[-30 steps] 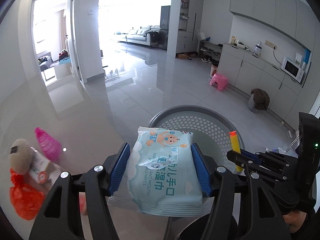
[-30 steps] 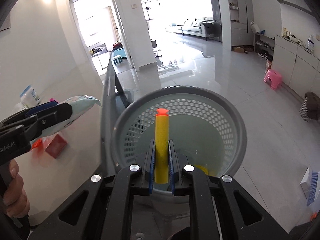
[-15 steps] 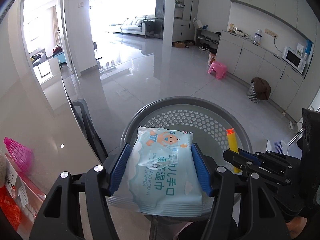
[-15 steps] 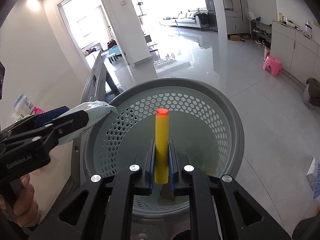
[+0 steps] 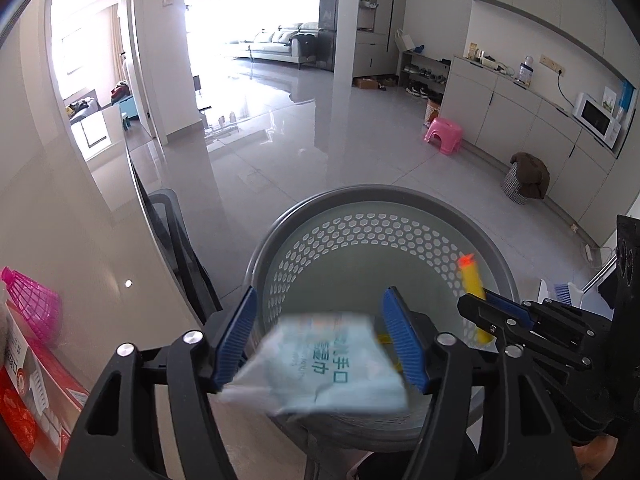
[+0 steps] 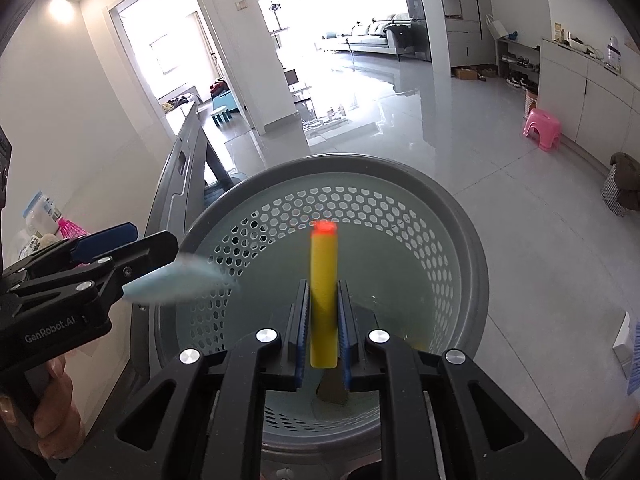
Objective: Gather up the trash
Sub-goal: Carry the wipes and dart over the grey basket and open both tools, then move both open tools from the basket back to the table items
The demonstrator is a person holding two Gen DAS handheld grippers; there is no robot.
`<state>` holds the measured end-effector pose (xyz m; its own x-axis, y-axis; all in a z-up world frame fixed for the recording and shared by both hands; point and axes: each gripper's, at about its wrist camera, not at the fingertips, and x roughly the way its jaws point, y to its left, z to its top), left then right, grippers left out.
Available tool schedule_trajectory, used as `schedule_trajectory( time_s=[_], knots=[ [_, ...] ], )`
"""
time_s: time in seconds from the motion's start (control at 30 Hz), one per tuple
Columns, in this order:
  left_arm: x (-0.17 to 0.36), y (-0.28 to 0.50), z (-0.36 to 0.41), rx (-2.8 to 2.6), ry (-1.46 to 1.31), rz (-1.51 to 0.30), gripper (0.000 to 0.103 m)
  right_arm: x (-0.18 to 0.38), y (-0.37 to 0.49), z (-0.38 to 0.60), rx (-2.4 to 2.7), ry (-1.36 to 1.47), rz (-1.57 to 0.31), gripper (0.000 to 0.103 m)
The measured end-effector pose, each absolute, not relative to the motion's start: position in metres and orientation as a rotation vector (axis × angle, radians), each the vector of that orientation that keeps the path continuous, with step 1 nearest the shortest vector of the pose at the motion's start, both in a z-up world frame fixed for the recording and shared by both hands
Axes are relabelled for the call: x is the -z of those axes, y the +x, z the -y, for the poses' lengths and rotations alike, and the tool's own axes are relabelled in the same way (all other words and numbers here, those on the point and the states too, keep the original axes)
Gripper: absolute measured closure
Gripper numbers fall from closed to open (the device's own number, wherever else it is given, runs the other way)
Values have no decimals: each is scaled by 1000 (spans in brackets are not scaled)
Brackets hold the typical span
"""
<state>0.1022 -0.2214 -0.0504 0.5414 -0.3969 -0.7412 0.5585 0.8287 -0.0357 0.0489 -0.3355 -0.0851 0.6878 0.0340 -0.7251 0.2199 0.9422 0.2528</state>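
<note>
My left gripper [image 5: 320, 340] stands open over the grey perforated bin [image 5: 304, 216]. The light blue wet-wipes pack [image 5: 320, 376] is blurred and loose between and below its blue pads, dropping toward the bin; it also shows in the right wrist view [image 6: 180, 282] beside the left gripper [image 6: 120, 256]. My right gripper [image 6: 323, 320] is shut on a yellow foam dart [image 6: 323, 280] with an orange tip, held above the bin [image 6: 472, 264]. The dart also shows in the left wrist view [image 5: 472, 292], with the right gripper [image 5: 500, 316] holding it.
A glossy table edge [image 5: 100, 280] lies left of the bin, with a pink mesh item [image 5: 32, 304] and a red and white package [image 5: 28, 400] on it. A black chair [image 5: 180, 240] stands between table and bin. A pink stool [image 5: 444, 134] is far off on the floor.
My left gripper has opened and the wipes pack has slipped down out of its pads over the bin. Both grippers moved further over the bin. The right gripper still holds the dart.
</note>
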Motion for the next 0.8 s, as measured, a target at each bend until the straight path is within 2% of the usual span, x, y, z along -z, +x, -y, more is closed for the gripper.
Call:
schedule_trajectory(
  time_s=[0.03,0.1,0.17,0.8],
  knots=[
    [50,104,220,571,211,-818,27,84,49,335,109,331,-805,82],
    [48,102,218,565,205,-809,21,83,43,334,115,327,-793,54],
    [48,102,216,561,204,-810,21,80,40,333,127,326,-768,46],
    [35,94,197,551,196,-795,21,70,23,332,155,344,-754,45]
  ],
)
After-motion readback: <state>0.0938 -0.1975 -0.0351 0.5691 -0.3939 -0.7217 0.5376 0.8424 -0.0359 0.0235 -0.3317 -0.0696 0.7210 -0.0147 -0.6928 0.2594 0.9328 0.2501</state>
